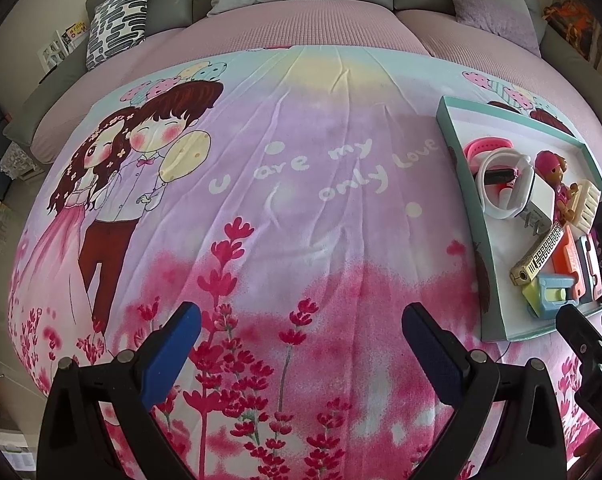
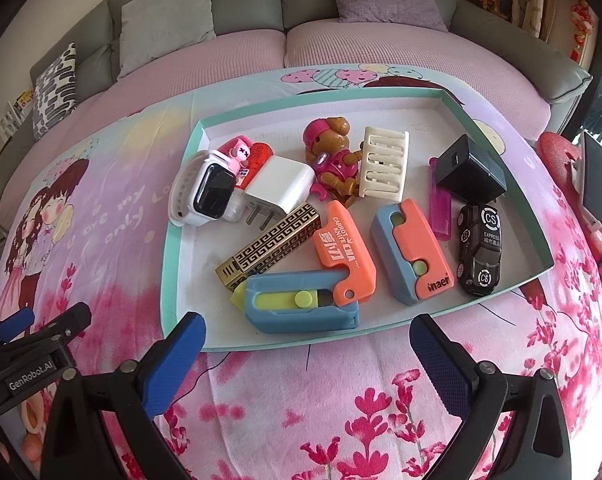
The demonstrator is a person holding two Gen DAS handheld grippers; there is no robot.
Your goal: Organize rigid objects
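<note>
On the printed pink fleece blanket (image 2: 301, 408) covering the table, a shallow teal-rimmed cardboard tray (image 2: 181, 216) holds all the task's rigid objects, crowded and touching.

Tools: right tool (image 2: 307, 364) wide apart, holding nothing, just near of the tray's near rim. Left tool (image 1: 301, 344) likewise wide and holding nothing, over bare blanket well left of the tray.

Risks:
- Blue and yellow plastic folding knife toy (image 2: 301, 304) lies under the tip of the orange plastic knife toy (image 2: 343, 252); lifting one would likely drag the other.
- White smartwatch (image 2: 209, 192) leans on the white plug charger (image 2: 279, 186); a nudge could tip it.
- Soft blanket may let the light tray slide.

Legible writing: "CARROT KNIFE" on the orange toy; "EXPRESS" and "CS" on the black toy car (image 2: 479, 256); "GenRobot.AI" on the left tool; "u are my only Love" on the blanket.
</note>
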